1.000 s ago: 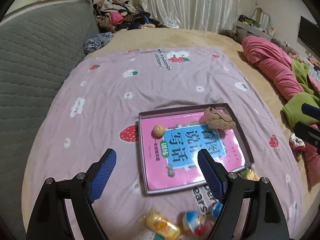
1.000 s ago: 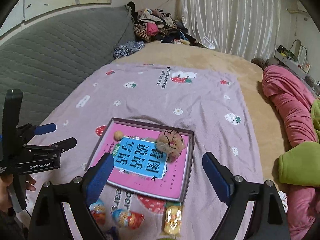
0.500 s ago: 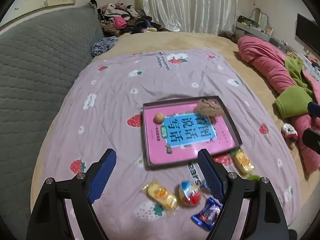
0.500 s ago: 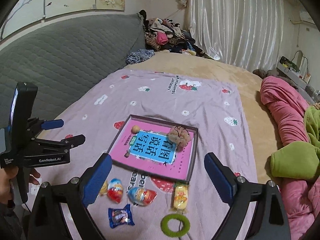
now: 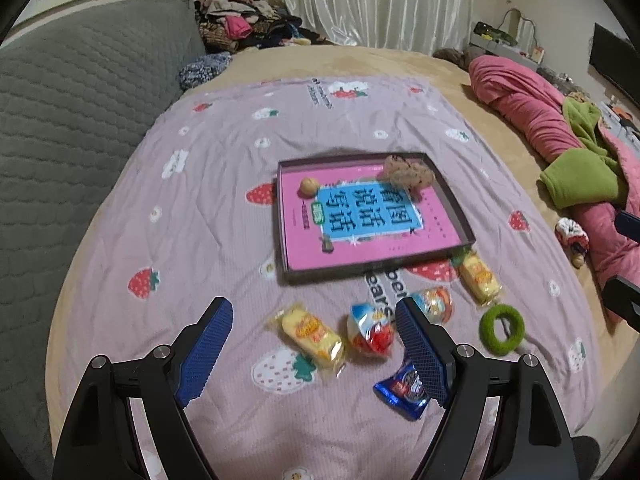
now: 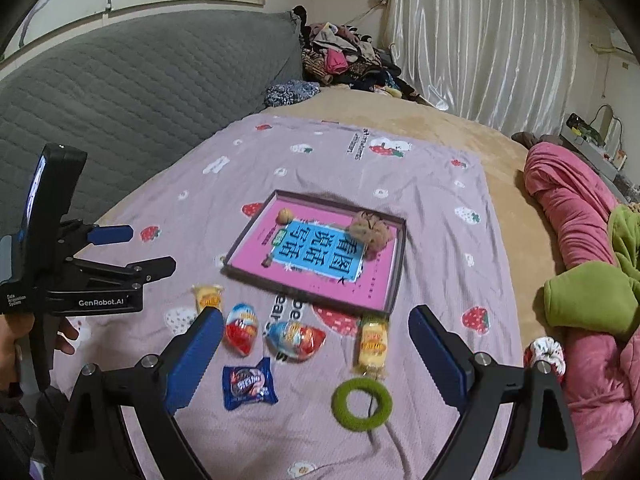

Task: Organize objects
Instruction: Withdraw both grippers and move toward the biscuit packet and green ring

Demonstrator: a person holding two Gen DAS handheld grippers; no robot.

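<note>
Below my left wrist camera, my left gripper point(image 5: 312, 322) stood with both blue-padded fingers point(image 5: 208, 344) spread wide, nothing between them but the lilac strawberry-print blanket point(image 5: 192, 208). Just past the tips lay a yellow wrapped snack cake point(image 5: 314, 336), a red-and-white foil egg point(image 5: 370, 334) beside it, and a second foil egg point(image 5: 434, 304) partly behind the right finger. A blue foil candy packet point(image 5: 402, 390) lay close under that same finger. Further right lay another yellow snack cake point(image 5: 478, 276) and a green fuzzy ring point(image 5: 502, 330). Beyond them sat a shallow dark-rimmed box point(image 5: 450, 204) lined with a pink-and-blue book cover, holding a small tan ball point(image 5: 309, 186) and a brown fuzzy scrunchie point(image 5: 408, 170).

From the right wrist camera, my right gripper point(image 6: 316, 334) also hung wide apart and empty. Between its fingers lay both foil eggs point(image 6: 242, 328), the blue candy packet point(image 6: 249, 384), one yellow cake point(image 6: 373, 346) and the green ring point(image 6: 362, 404); the other cake point(image 6: 208, 298) lay just left of the left finger. The box point(image 6: 394, 280) sat beyond, with ball point(image 6: 285, 216) and scrunchie point(image 6: 368, 232) inside. At the left edge my hand point(image 6: 24, 332) held the left gripper point(image 6: 144, 250), fingers parted.
</note>
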